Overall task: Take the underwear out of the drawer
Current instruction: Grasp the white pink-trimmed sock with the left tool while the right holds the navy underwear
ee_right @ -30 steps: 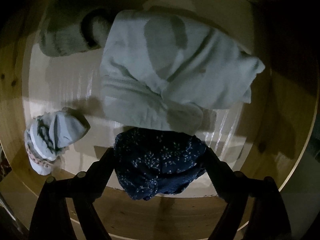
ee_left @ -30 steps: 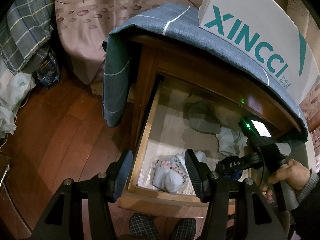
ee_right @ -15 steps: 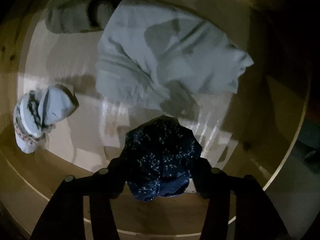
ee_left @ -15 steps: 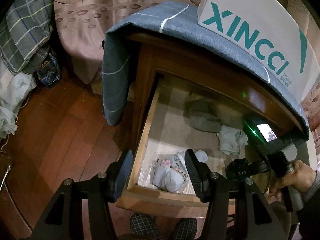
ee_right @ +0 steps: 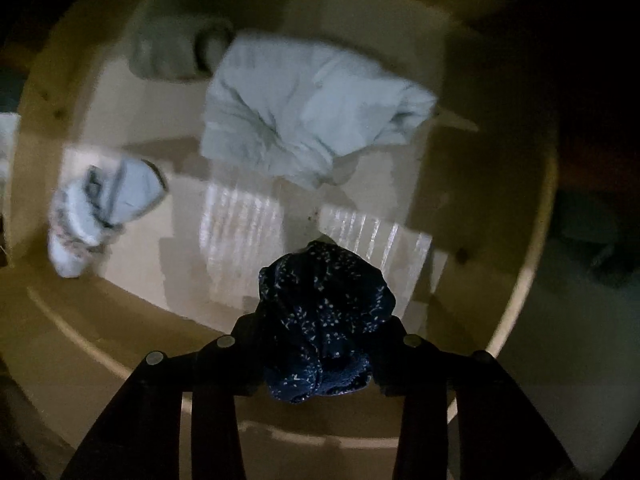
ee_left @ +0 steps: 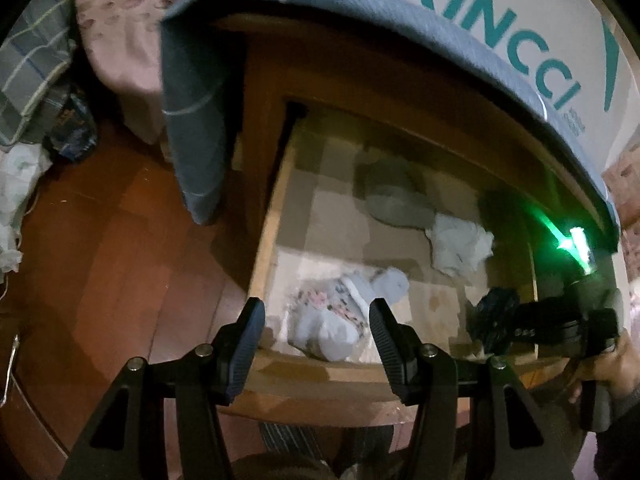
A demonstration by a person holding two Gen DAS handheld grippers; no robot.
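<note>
Right tongs [ee_right: 320,340], jaws just closing, pinch the bunched navy white-speckled underwear [ee_right: 324,320] low in frame, over the pale wooden drawer [ee_right: 536,208] floor; left tongs [ee_left: 316,336] hover half-open, empty, farther away.

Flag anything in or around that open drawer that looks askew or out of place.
Nothing is damaged. The drawer holds loose, crumpled garments, none folded: pale blue one, grey one, floral bundle. A blue cloth hangs lopsided off the cabinet top.
</note>
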